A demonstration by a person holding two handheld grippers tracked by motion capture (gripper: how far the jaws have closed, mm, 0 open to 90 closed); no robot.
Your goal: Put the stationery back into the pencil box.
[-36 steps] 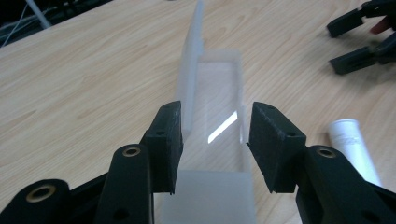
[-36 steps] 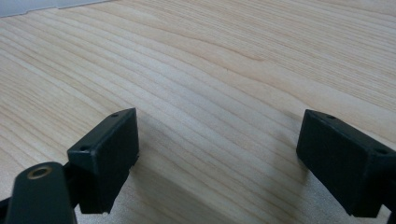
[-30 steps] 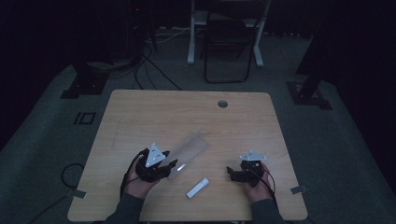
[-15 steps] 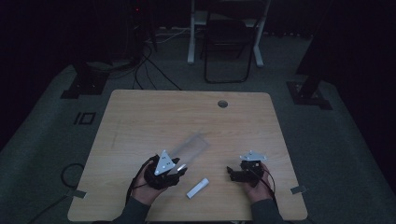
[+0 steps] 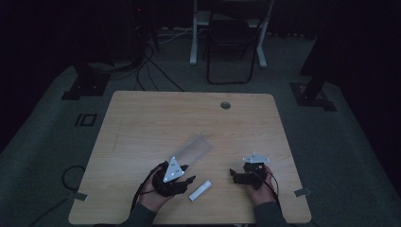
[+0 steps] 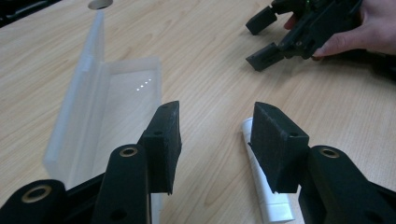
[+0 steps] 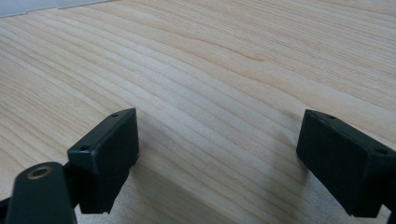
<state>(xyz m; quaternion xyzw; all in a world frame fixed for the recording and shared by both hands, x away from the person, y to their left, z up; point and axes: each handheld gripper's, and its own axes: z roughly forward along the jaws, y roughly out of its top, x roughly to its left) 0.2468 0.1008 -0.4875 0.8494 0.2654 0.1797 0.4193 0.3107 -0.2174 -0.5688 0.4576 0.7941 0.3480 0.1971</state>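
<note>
One clear case [image 5: 195, 148], one white tube [image 5: 199, 190] — two claws open.

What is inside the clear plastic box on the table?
The clear plastic box lies open with nothing visible in its tray; its near end is hidden behind the left gripper. The white tube lies outside it.

Bare wood lies between the clear case [image 5: 194, 150] and white tube [image 5: 199, 190]; farther table [image 5: 189, 113] seems unobstructed.

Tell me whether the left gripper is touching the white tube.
Apart. In the left gripper view, the left gripper has open jaws with bare table between them, and the white tube lies just beyond its right jaw.
</note>
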